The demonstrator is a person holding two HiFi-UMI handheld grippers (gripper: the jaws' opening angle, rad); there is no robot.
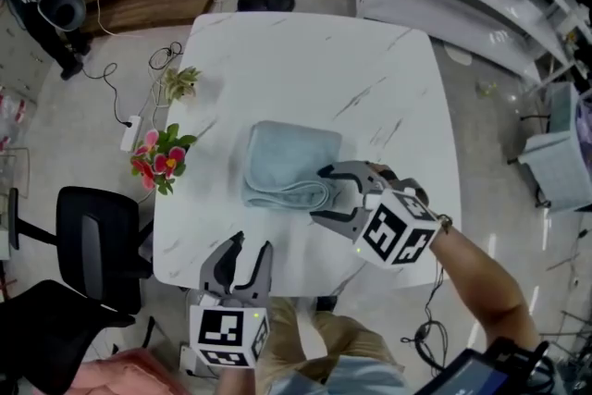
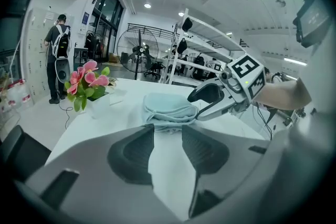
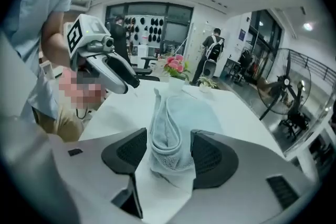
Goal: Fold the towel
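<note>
1. Head view: towel [image 1: 291, 164] lies mid-table [image 1: 305, 60], already a compact pale-blue rectangle w/ rolled, layered edges on the near side. Right gripper [image 1: 321, 192] sits at its near-right corner, jaws wide apart around that edge, prob. placed there to set down or square up the last fold. Left gripper [image 1: 252, 245] hangs back near the table's front edge, apart from the towel, likely just keeping clear. Flowers [image 1: 162, 160] stand at the table's left rim.
2. Left gripper view: left gripper [image 2: 168, 128] has its jaws apart w/ only bare tabletop between them, so it holds nothing. Towel [image 2: 168, 108] is just beyond the tips, looking thick and stacked, soft folds facing the camera. Right gripper [image 2: 195, 107] reaches in from the right side.
3. Right gripper view: right gripper [image 3: 168, 136] straddles the towel's [image 3: 178, 113] folded end. The cloth stands up between the pads in loose loops, but the pads don't squeeze it, so no real grip.
</note>
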